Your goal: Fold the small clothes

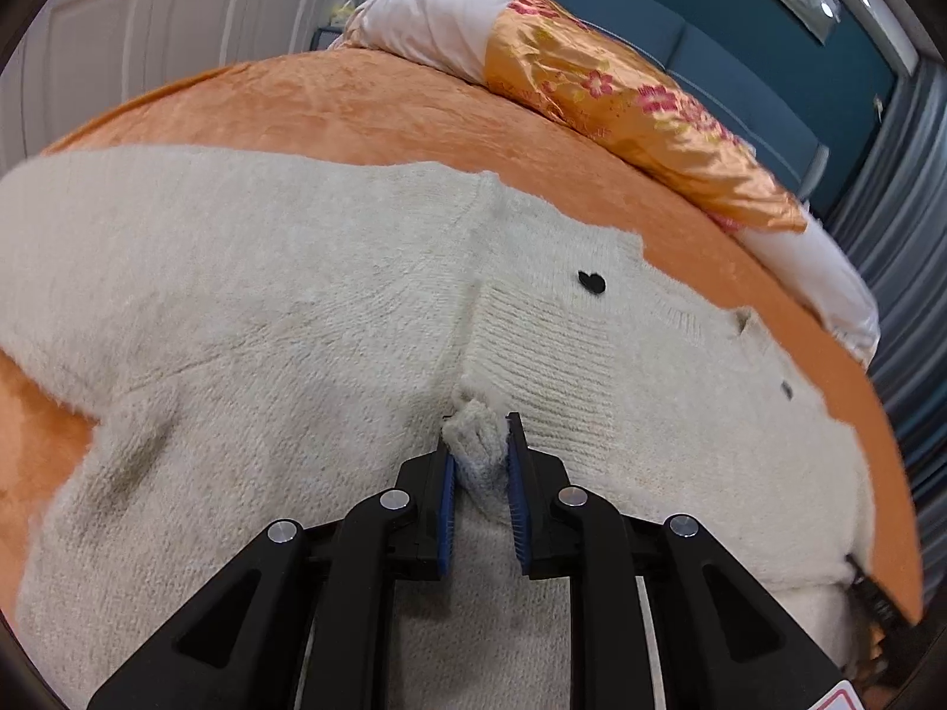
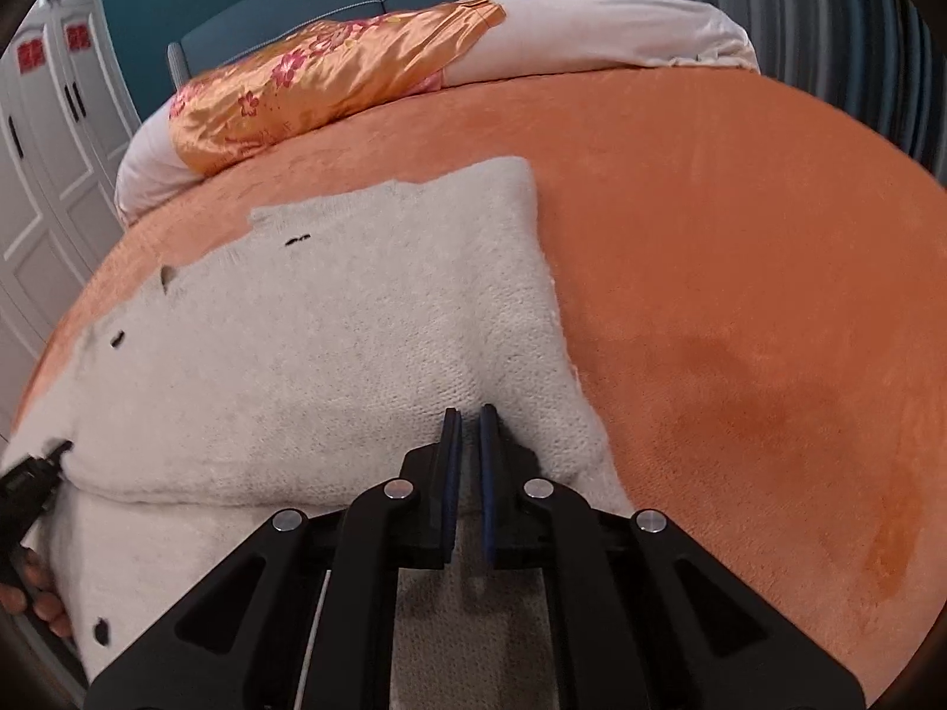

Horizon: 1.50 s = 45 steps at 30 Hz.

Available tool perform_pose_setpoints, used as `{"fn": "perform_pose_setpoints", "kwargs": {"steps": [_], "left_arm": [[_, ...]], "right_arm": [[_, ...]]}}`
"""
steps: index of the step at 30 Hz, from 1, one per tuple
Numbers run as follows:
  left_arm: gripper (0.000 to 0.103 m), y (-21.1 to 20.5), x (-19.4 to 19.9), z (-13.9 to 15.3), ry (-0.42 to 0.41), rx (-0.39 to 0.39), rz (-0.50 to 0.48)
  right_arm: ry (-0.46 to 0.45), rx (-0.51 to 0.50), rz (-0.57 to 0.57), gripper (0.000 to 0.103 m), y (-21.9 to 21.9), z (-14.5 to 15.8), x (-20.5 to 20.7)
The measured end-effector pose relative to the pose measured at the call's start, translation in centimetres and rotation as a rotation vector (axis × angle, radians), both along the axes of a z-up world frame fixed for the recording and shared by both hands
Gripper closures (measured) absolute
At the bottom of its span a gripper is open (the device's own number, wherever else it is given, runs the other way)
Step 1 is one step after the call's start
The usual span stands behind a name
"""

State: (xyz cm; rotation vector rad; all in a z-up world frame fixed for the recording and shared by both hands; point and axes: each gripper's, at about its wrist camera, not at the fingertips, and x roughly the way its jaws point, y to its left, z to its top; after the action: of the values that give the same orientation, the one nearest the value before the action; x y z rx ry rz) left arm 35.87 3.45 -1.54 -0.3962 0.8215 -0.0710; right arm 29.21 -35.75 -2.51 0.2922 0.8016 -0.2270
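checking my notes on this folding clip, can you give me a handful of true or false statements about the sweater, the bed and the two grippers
1. The left gripper pinches a bunch of the cream sweater. True.
2. The sweater lies on a blue bedspread. False: it lies on an orange blanket.
3. The right gripper stands wide open above bare blanket. False: its jaws are nearly together, over the sweater near its right edge.
4. The sweater has dark buttons. True.
5. A floral orange quilt lies at the far end of the bed. True.
6. The sweater is already folded into a small square. False: it still lies largely spread out.
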Motion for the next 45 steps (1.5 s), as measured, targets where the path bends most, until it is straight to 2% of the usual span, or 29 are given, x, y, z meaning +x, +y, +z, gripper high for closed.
{"fn": "perform_pose_setpoints", "kwargs": {"steps": [3, 5, 6, 7, 8, 9, 12, 15, 18, 21, 23, 24, 26, 29, 32, 34, 35, 38, 39, 41, 43, 45], "left_arm": [[0.084, 2.3, -1.4, 1.3, 0.012, -0.033, 0.053], [0.083, 4.7, -2.9, 2.6, -0.008, 0.013, 0.11], [0.08, 7.0, -3.8, 3.4, -0.027, 0.032, 0.129], [0.076, 9.2, -4.2, 4.1, -0.031, 0.052, 0.15], [0.062, 11.0, -4.5, 4.4, -0.028, 0.07, 0.173], [0.055, 14.2, -4.8, 4.9, -0.021, 0.098, 0.228], [0.047, 23.0, -5.3, 5.6, 0.018, 0.131, 0.402], [0.046, 31.8, -5.6, 5.2, 0.068, 0.018, 0.575], [0.046, 37.4, -5.6, 4.2, 0.109, -0.056, 0.702], [0.046, 39.3, -4.7, 3.1, 0.129, -0.124, 0.701], [0.053, 39.1, -3.7, 2.7, 0.144, -0.137, 0.682], [0.069, 38.9, -3.5, 2.9, 0.147, -0.111, 0.683], [0.094, 38.6, -2.8, 3.3, 0.146, -0.125, 0.649], [0.095, 35.8, -2.2, 6.4, 0.067, -0.073, 0.609], [0.095, 30.0, -0.4, 11.1, -0.025, 0.006, 0.474], [0.095, 22.8, 1.0, 14.8, -0.115, 0.038, 0.31], [0.095, 20.5, 1.3, 15.6, -0.138, 0.047, 0.263], [0.095, 8.6, 1.8, 18.2, -0.229, 0.06, 0.028], [0.095, 3.6, 1.9, 18.1, -0.232, 0.047, -0.07], [0.093, -3.1, 1.8, 16.9, -0.204, 0.01, -0.193], [0.088, -10.3, 1.2, 13.5, -0.134, 0.01, -0.298], [0.082, -15.7, -0.1, 9.4, -0.061, 0.018, -0.362]], "right_arm": [[-0.001, -0.017, -0.001, 0.099, 0.0, -0.2, -0.2], [-0.002, -0.028, -0.002, 0.099, 0.1, -0.1, -0.4], [-0.003, -0.032, -0.002, 0.099, 0.2, 0.0, -0.6], [-0.004, -0.034, -0.002, 0.099, 0.2, -0.1, -0.6], [-0.006, -0.033, -0.002, 0.099, 0.2, -0.1, -0.6], [-0.008, -0.032, -0.002, 0.099, 0.1, -0.1, -0.6], [-0.011, -0.033, -0.003, 0.099, 0.2, -0.1, -0.6], [-0.009, -0.041, -0.005, 0.099, 0.3, -0.1, -0.6], [-0.01, -0.051, -0.006, 0.099, 0.4, -0.1, -0.8], [-0.01, -0.058, -0.007, 0.099, 0.5, -0.1, -0.9], [-0.012, -0.058, -0.008, 0.099, 0.5, -0.1, -0.9], [-0.011, -0.057, -0.008, 0.099, 0.5, -0.1, -0.9], [-0.015, -0.054, -0.008, 0.099, 0.5, -0.1, -0.9], [-0.023, -0.043, -0.008, 0.099, 0.4, -0.1, -1.0], [-0.034, -0.025, -0.009, 0.099, 0.2, -0.2, -1.1], [-0.039, -0.014, -0.008, 0.099, 0.1, -0.2, -1.1], [-0.043, -0.005, -0.008, 0.099, 0.0, -0.1, -1.2], [-0.051, 0.013, -0.008, 0.099, -0.2, -0.2, -1.2], [-0.053, 0.016, -0.008, 0.099, -0.3, -0.3, -1.3], [-0.057, 0.026, -0.008, 0.099, -0.4, -0.3, -1.3], [-0.063, 0.039, -0.008, 0.099, -0.5, -0.3, -1.4], [-0.068, 0.055, -0.006, 0.099, -0.8, -0.3, -1.5]]}}
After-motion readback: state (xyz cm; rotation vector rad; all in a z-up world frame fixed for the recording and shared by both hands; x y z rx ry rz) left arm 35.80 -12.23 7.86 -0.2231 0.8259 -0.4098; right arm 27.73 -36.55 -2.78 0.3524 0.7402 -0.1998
